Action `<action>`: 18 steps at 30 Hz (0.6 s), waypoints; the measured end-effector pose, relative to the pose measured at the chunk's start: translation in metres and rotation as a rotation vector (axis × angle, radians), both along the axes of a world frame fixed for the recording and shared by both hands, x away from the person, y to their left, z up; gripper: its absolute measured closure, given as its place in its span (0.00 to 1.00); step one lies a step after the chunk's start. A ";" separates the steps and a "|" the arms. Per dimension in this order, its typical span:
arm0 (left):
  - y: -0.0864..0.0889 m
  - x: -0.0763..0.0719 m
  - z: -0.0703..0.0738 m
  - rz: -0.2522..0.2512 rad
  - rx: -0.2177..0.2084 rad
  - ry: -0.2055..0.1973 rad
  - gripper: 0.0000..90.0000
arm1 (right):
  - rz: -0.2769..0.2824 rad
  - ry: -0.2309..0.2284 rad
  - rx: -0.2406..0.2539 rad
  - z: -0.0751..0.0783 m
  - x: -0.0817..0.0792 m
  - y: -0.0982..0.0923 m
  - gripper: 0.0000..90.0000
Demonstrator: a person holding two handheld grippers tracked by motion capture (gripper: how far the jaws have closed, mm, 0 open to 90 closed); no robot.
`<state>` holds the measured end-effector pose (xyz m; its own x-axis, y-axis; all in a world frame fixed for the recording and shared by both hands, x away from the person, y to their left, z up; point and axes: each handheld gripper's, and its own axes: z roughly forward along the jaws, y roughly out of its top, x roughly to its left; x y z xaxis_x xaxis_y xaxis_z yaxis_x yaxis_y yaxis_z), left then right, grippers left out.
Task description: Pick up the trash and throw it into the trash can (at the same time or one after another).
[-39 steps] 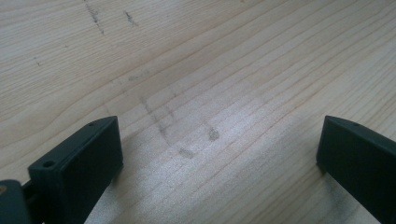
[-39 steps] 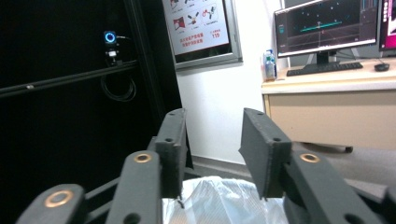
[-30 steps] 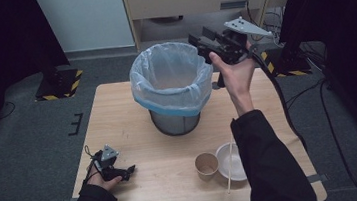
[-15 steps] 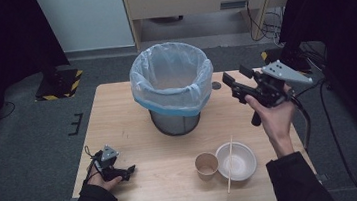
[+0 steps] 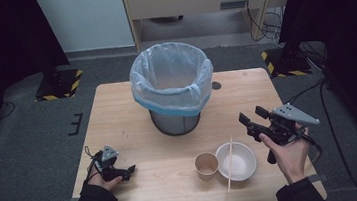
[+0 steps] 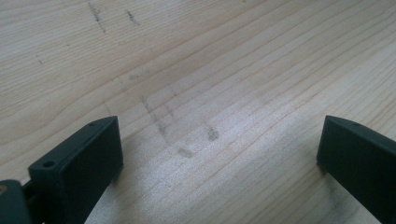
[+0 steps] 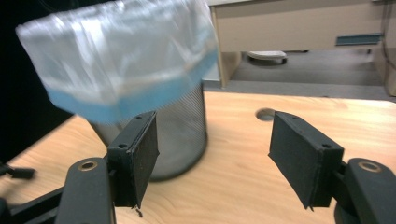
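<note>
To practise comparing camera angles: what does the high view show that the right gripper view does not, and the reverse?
High view alone: the paper cup, the white bowl with a chopstick across it, and the left gripper resting on the table. Right gripper view alone: a close look between the right gripper's open jaws, nothing between them. Both: the lined mesh bin and the table's round hole.

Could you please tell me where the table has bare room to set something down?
The table is bare left of the bin, and along the front between the left gripper and the paper cup. It is crowded front right, where cup, bowl, chopstick and the open right gripper sit close.
</note>
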<state>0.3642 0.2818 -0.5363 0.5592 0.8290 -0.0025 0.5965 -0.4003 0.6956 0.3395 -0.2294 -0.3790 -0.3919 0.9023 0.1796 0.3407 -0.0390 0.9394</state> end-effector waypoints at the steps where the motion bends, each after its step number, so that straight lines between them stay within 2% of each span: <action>1: 0.000 0.000 0.000 0.000 0.000 0.000 0.00 | 0.000 0.020 0.023 -0.009 -0.005 -0.003 0.38; 3: 0.000 0.000 0.000 0.000 0.000 0.000 0.00 | -0.001 0.027 0.030 -0.017 -0.009 -0.005 0.39; 8: 0.000 0.000 0.000 0.002 0.000 0.000 0.00 | 0.001 0.079 -0.008 -0.043 -0.017 -0.005 0.41; 10: 0.000 0.000 0.000 0.002 -0.001 0.000 0.00 | -0.003 0.091 -0.006 -0.052 -0.019 -0.007 0.42; 18: 0.000 0.000 0.000 0.002 -0.002 0.001 0.00 | 0.006 0.143 -0.010 -0.071 -0.021 -0.002 0.44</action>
